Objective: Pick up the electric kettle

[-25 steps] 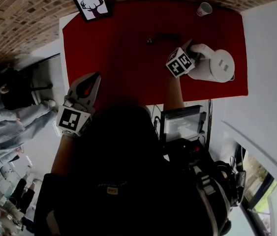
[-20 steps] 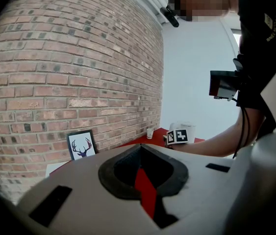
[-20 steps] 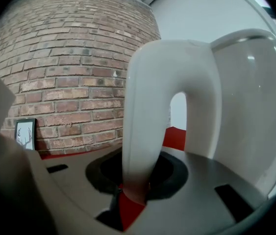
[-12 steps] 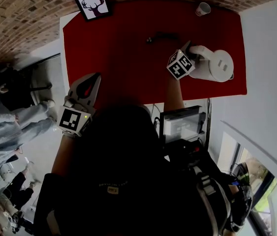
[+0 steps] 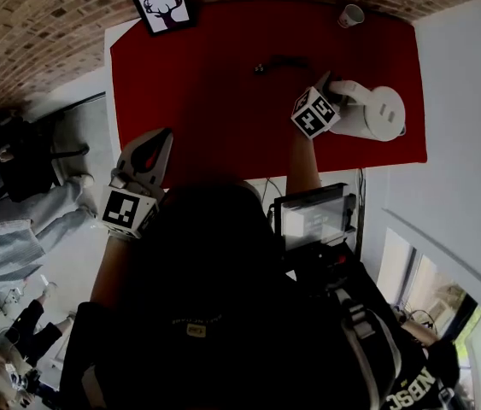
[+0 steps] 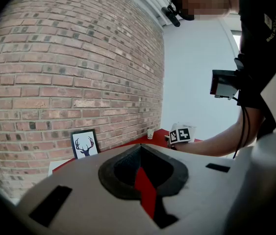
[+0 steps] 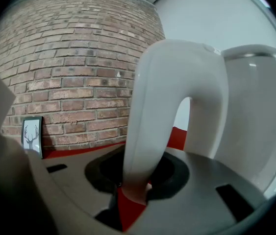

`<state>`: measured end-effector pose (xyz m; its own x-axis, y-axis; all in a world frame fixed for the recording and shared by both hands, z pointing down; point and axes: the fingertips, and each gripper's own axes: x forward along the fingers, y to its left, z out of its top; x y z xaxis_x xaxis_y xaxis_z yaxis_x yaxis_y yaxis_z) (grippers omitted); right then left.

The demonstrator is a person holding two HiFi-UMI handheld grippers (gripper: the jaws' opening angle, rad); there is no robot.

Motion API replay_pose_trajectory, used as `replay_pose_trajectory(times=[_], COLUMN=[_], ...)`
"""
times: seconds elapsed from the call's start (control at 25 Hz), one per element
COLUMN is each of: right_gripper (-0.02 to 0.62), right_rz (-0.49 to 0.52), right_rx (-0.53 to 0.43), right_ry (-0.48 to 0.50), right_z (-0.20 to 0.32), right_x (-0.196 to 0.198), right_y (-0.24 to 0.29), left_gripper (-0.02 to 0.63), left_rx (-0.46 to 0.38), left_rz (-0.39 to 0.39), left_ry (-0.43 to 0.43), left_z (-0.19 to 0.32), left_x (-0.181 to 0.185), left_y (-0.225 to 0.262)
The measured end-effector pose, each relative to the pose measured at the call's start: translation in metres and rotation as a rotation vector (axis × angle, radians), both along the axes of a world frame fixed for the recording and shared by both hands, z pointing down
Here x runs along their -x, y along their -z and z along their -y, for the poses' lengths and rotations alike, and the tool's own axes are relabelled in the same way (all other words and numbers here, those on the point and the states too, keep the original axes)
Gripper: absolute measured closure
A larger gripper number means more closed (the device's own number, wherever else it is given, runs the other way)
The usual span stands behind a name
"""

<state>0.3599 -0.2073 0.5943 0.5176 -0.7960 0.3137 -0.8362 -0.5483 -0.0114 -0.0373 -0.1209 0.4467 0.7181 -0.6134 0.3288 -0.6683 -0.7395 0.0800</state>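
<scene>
The white electric kettle point(image 5: 383, 112) stands on the red table point(image 5: 223, 84) near its right edge. Its arched handle point(image 5: 349, 87) points left. My right gripper point(image 5: 331, 89) is shut on that handle; its marker cube point(image 5: 315, 112) sits just behind. In the right gripper view the handle point(image 7: 167, 106) rises from between the jaws point(image 7: 138, 177), which have just eased slightly wider but still pinch it, with the kettle body point(image 7: 258, 121) at the right. My left gripper point(image 5: 158, 141) hovers at the table's near left edge, shut and holding nothing point(image 6: 140, 148).
A framed deer picture point(image 5: 161, 7) leans on the brick wall at the table's far left. A small white cup point(image 5: 352, 14) stands at the far right corner, and a dark cable point(image 5: 278, 62) lies left of the kettle. Bystanders stand on the floor at the left.
</scene>
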Motion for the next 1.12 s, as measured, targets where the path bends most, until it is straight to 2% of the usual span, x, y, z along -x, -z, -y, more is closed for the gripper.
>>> replay_pose_trajectory(times=[1.12], right_gripper=[0.476], right_rz=[0.006], right_rx=[-0.016], right_ry=[0.015], right_z=[-0.019], right_x=[-0.006], right_y=[0.026], left_gripper=[0.601], left_rx=[0.003], left_rz=[-0.020], left_ry=[0.016], left_z=[-0.012], left_x=[0.008], left_y=[0.007])
